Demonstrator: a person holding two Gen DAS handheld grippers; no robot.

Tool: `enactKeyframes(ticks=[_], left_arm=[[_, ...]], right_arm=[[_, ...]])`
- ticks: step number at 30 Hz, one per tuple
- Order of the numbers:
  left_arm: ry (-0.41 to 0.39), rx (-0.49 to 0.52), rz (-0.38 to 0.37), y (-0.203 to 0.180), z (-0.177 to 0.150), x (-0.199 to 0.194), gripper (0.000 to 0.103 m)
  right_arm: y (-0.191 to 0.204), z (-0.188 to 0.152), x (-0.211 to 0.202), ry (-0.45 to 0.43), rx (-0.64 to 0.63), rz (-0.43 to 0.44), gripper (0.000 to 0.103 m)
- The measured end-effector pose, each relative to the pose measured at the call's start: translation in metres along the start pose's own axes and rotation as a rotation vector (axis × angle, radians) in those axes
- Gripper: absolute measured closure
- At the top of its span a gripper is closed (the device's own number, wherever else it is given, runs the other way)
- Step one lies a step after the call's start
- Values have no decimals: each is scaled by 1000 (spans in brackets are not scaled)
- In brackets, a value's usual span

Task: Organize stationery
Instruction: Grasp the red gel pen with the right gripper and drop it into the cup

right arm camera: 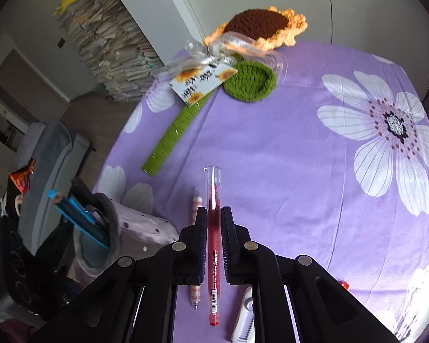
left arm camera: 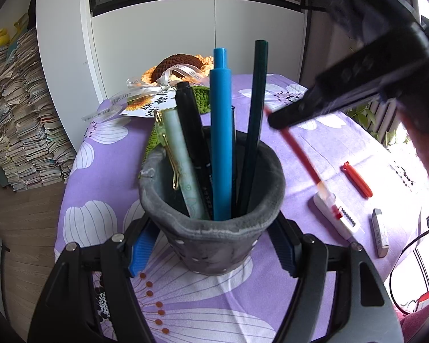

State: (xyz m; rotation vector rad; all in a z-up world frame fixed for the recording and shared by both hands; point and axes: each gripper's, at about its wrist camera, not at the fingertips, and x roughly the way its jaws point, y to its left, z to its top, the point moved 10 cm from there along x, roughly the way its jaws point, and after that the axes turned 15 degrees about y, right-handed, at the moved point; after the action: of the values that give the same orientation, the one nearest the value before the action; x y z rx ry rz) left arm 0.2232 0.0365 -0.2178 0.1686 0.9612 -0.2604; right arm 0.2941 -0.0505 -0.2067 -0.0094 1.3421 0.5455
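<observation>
At the centre of the left wrist view, the grey cup (left arm camera: 211, 214) is standing on the purple bench (left arm camera: 105, 154), and the left gripper (left arm camera: 211, 245) is bracketing its lower wall, one blue-padded finger on each side. The fingers are set wide and appear to be touching the felt, though I cannot tell how firmly; in my judgement they are steadying the soft cup so it does not tip as another pen goes in. Four pens are already leaning inside it: a pale green one with a gold clip (left arm camera: 183, 168), a black one (left arm camera: 194, 137), a blue one (left arm camera: 221, 131) and a dark green one (left arm camera: 256, 120).

At the lower middle of the right wrist view, the right gripper (right arm camera: 214, 220) is pinching the red pen (right arm camera: 213, 243) at mid-barrel, fingers narrow and closed on it, its clear cap pointing forward. In the left view, the pen is hanging above the bench to the right of the cup, slanting down, not yet over the mouth. The mid-barrel hold leaves a free end to feed in.

To the lower right of the left view, a correction tape (left arm camera: 337, 214), an eraser (left arm camera: 380, 231) and a red cap-like piece (left arm camera: 357, 180) are lying loose on the bench. A checked pen (right arm camera: 196, 203) is lying beneath the right fingers. These probably remain to be sorted.
</observation>
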Motion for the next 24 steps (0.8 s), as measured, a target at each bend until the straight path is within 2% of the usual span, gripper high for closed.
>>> enactKeyframes(ticks=[3, 9, 15, 18, 21, 24], left_arm=[[0, 2, 4, -1, 0, 0, 32], [1, 0, 3, 0, 0, 0, 32], [0, 0, 2, 0, 0, 0, 33], [0, 0, 1, -1, 0, 0, 32], [0, 0, 1, -1, 0, 0, 32], [-1, 0, 1, -1, 0, 0, 33]], right_arm=[[12, 3, -32, -83, -23, 31, 93], [52, 8, -100, -306, -130, 71, 93], [91, 1, -154, -490, -235, 173, 93], [108, 1, -155, -517, -284, 188, 93], [119, 6, -139, -510, -306, 211, 93], [122, 9, -118, -516, -319, 179, 93]])
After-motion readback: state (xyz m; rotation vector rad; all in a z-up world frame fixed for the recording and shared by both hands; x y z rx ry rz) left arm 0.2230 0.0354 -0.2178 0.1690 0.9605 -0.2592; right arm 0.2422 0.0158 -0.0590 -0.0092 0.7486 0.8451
